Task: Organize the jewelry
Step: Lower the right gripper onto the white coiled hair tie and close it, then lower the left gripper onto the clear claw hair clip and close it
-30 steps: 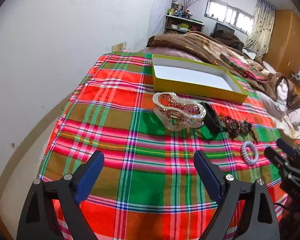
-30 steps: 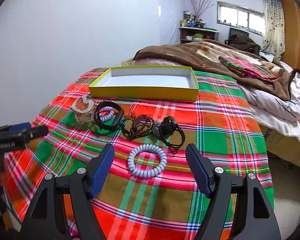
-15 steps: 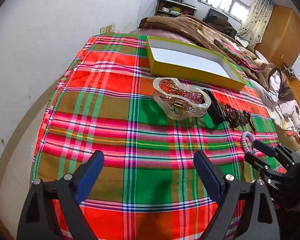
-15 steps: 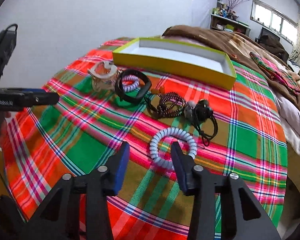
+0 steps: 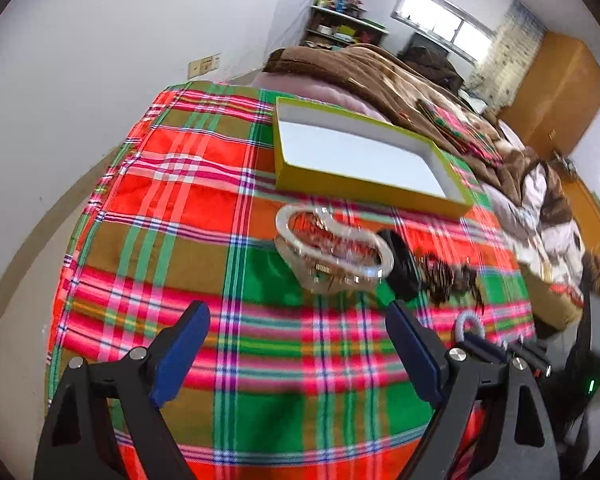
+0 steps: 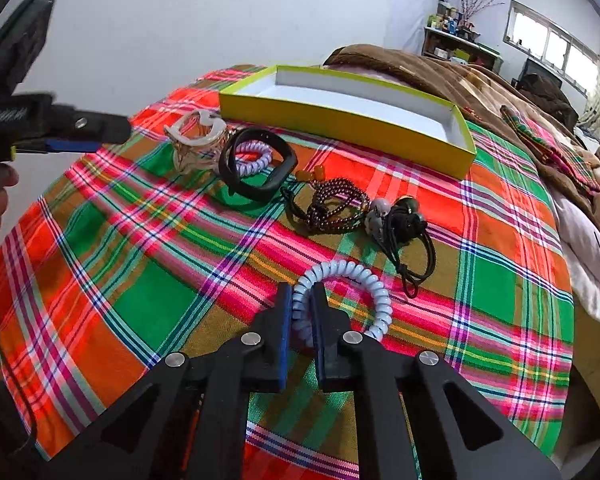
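Coil hair tie point(image 6: 342, 276), pale blue, lower centre of frame on plaid cloth point(image 6: 148, 304). Right gripper point(image 6: 300, 312) closing, pinching its near left arc. Left gripper point(image 5: 296, 344) spread, empty. Ring lies flat, squeezed long axis toward yellow box point(image 6: 340, 124). Risk: springy coil slipping free on lifting.

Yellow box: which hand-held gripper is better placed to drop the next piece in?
Right. The right hand-held gripper is closing on the pale blue coil hair tie, pads pressing it. The left hand-held gripper hangs open, holding nothing. The yellow box lies ahead.
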Demonstrator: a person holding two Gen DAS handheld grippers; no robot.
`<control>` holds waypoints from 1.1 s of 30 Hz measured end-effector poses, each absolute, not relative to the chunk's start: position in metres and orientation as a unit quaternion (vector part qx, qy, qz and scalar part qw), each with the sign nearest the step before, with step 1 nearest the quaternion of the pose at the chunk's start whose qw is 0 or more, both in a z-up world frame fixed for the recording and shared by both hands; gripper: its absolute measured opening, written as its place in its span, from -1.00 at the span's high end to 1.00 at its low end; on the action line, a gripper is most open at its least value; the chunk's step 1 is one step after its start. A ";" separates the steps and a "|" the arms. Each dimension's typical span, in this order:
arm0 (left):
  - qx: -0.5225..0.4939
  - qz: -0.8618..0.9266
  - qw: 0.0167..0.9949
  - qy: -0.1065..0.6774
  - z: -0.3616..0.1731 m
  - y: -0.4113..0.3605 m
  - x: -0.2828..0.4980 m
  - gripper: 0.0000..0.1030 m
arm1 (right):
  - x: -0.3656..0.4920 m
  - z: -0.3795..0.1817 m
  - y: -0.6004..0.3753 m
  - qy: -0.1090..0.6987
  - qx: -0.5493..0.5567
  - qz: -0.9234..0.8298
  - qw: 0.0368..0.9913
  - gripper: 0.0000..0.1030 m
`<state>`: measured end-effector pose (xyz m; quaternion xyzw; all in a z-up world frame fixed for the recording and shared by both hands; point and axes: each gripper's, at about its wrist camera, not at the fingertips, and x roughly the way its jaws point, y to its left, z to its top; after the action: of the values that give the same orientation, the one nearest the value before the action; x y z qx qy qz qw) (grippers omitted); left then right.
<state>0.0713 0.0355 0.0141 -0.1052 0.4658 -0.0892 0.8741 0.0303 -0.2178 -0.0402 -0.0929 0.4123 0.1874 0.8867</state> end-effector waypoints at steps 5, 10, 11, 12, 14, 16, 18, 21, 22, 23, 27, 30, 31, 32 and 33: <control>-0.122 -0.082 0.870 0.470 0.014 0.026 0.090 -0.74 | 0.034 -0.034 -0.224 0.401 -0.071 0.184 0.894 0.81; -0.126 -0.053 0.863 0.486 0.006 0.018 0.101 -0.63 | 0.036 -0.028 -0.227 0.392 -0.056 0.188 0.899 0.81; -0.127 -0.049 0.860 0.491 0.004 0.017 0.102 -0.62 | 0.036 -0.026 -0.228 0.390 -0.054 0.190 0.899 0.81; -0.127 -0.045 0.858 0.496 0.002 0.017 0.104 -0.61 | 0.037 -0.025 -0.228 0.387 -0.054 0.192 0.900 0.81; -0.124 -0.033 0.853 0.505 -0.003 0.016 0.106 -0.57 | 0.038 -0.022 -0.229 0.382 -0.051 0.194 0.902 0.81; -0.119 -0.024 0.854 0.505 -0.004 0.016 0.107 -0.57 | 0.040 -0.019 -0.229 0.379 -0.047 0.198 0.903 0.81; -0.102 -0.013 0.861 0.499 -0.002 0.014 0.108 -0.57 | 0.042 -0.018 -0.229 0.376 -0.044 0.201 0.903 0.81; -0.084 0.009 0.861 0.502 -0.001 0.018 0.111 -0.57 | 0.044 -0.017 -0.229 0.372 -0.041 0.207 0.904 0.81; -0.081 0.016 0.861 0.503 0.000 0.021 0.111 -0.57 | 0.044 -0.016 -0.229 0.371 -0.039 0.209 0.904 0.81; -0.076 0.025 0.861 0.503 0.000 0.023 0.111 -0.57 | 0.045 -0.016 -0.229 0.370 -0.038 0.211 0.904 0.81; -0.079 0.036 0.857 0.507 0.001 0.024 0.109 -0.55 | 0.047 -0.017 -0.229 0.367 -0.033 0.215 0.904 0.81; -0.096 0.010 0.851 0.516 -0.003 0.014 0.106 -0.55 | 0.048 -0.018 -0.229 0.369 -0.031 0.214 0.904 0.81; -0.091 0.010 0.848 0.521 -0.007 0.011 0.106 -0.55 | 0.048 -0.018 -0.229 0.369 -0.030 0.214 0.904 0.81; -0.084 0.014 0.846 0.527 -0.011 0.008 0.106 -0.55 | 0.047 -0.018 -0.230 0.368 -0.030 0.213 0.904 0.81; -0.082 0.016 0.844 0.530 -0.015 0.007 0.107 -0.55 | 0.047 -0.017 -0.230 0.367 -0.029 0.213 0.905 0.81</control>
<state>0.1065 0.0072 -0.0147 -0.0818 0.5297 0.0159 0.8441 0.0469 -0.2302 -0.0174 -0.0288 0.3672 0.2126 0.9051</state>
